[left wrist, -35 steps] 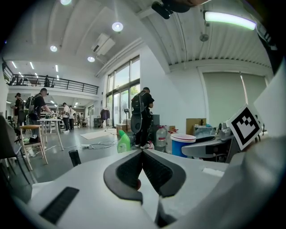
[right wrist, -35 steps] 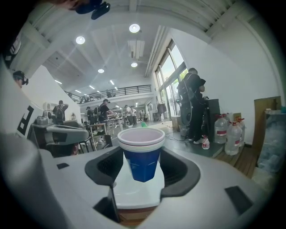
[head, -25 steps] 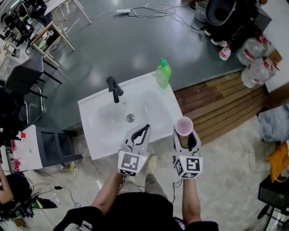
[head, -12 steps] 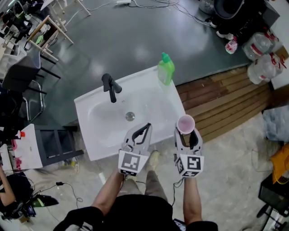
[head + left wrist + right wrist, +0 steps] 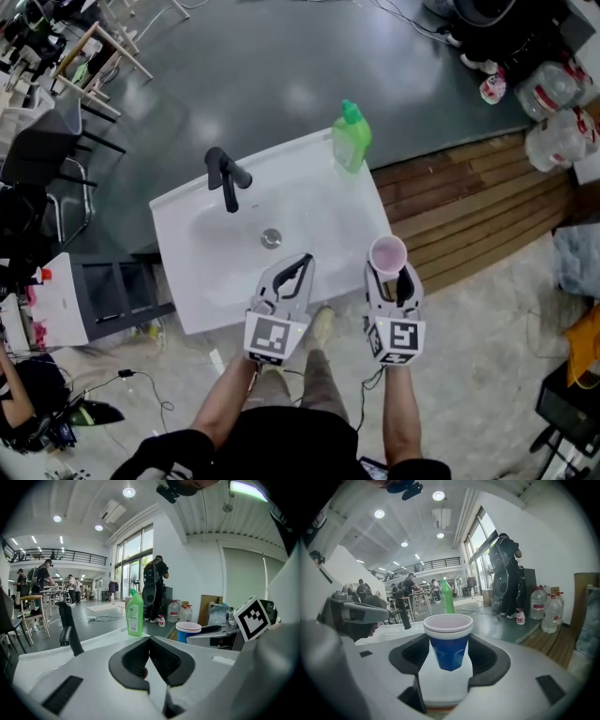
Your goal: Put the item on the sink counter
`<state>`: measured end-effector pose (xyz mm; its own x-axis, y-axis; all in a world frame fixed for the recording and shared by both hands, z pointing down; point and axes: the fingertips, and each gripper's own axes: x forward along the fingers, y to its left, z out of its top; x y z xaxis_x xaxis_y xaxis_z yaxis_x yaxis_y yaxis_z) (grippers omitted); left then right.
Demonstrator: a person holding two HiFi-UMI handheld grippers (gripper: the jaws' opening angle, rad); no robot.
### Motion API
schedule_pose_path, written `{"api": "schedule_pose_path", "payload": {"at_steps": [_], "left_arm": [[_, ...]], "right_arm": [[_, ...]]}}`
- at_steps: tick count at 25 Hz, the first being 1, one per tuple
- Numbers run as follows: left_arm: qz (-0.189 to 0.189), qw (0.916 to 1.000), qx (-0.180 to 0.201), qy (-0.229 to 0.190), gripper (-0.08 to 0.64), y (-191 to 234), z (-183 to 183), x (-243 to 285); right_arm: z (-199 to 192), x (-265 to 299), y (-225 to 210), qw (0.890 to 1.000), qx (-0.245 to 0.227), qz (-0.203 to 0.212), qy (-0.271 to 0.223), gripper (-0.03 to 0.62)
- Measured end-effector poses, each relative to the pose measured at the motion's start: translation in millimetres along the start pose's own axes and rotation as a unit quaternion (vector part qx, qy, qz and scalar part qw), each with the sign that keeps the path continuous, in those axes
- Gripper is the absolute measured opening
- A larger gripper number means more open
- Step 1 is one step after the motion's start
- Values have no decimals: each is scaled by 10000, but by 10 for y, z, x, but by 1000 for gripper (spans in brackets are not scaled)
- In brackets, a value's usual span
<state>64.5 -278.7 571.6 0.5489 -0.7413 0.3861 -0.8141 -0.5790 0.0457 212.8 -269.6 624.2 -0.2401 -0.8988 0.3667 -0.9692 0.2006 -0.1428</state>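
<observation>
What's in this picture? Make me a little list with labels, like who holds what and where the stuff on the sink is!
right gripper: shut on the blue cup, holding it upright
left gripper: jaws together, holding nothing
cup's place: in the air by the front right corner of the sink, not set down yet
green bottle: standing on the sink's back right corner
faucet: black, at the back of the sink
drain: in the middle of the basin
</observation>
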Motion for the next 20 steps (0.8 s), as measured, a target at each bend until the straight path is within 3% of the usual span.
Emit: {"api": "schedule_pose_path", "payload": {"at_steps": [4,11,20], "left_arm": [[-12,9999,94,37,2,25,-90,69],[-15,9998,-131,151,2,3,-158,155],[-1,9995,-113,287,2,-10,-279,205]], "right_arm": [[-112,86,-31,10000,-51,56,48,258],[-216,187,-101,9999,-21,51,110,258],[-337,278,-130,9998,-52,56,189,259]]}}
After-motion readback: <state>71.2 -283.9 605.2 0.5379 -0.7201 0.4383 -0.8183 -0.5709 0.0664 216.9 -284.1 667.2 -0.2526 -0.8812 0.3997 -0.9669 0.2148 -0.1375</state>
